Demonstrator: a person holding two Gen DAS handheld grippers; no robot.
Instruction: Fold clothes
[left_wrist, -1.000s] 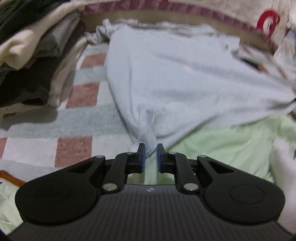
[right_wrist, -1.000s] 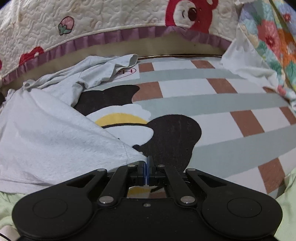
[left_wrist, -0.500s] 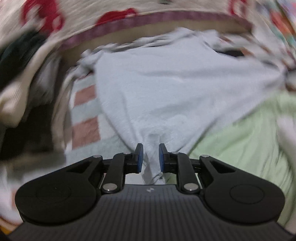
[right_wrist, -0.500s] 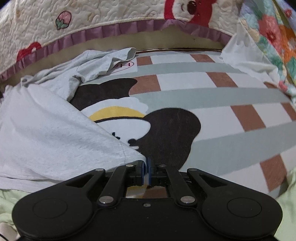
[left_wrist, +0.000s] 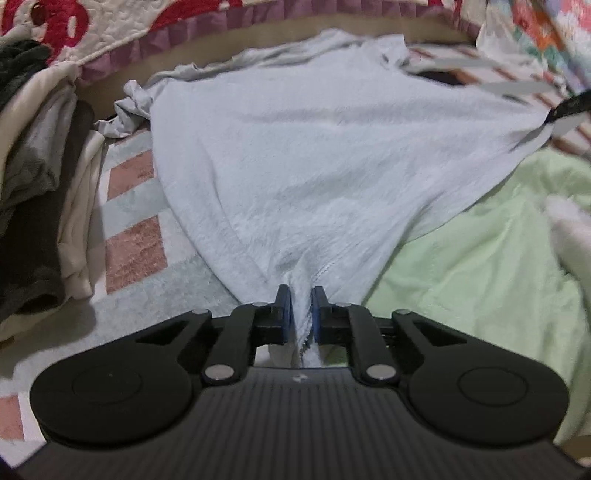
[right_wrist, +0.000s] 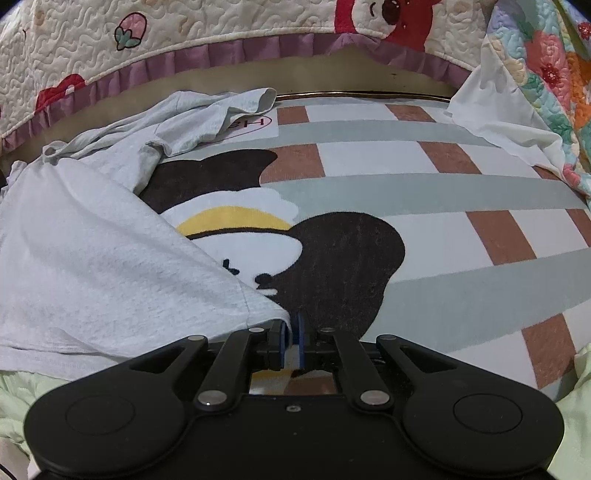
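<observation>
Pale grey shirt (left_wrist: 332, 155) spread on the bed, stretched taut between the two claws, hem end raised toward the cameras. One hem corner pinched in the left claw (left_wrist: 299, 314), blue pads clamped on a bunched fold, cloth fanning up and away from there. Other hem corner nipped in the right claw (right_wrist: 291, 334), pads nearly together with a thin edge of fabric between them; from that view the shirt (right_wrist: 103, 266) runs off to the left. Far end of the shirt crumpled near the headboard side, a sleeve (right_wrist: 221, 110) folded over itself, its cuff lying partly on a printed label on the blanket.

Under the shirt, a checked blanket (right_wrist: 461, 192) in white, grey-green and brown squares, with a large cartoon print (right_wrist: 295, 240) in dark brown, white and yellow, half covered by the shirt. Light green sheet (left_wrist: 480, 258) nearest the cameras, touching the shirt's lower edge. Stack (left_wrist: 40, 177) of folded clothes in dark, cream and grey at the left of the left-wrist view, just beside the shirt. Quilted cover (right_wrist: 258, 29) with purple frill and red bear print along the back. Floral quilt (right_wrist: 546, 81) and a white cloth (right_wrist: 491, 107) at the far right. Something white and blurred at the right edge of the left-wrist view, not identifiable.
</observation>
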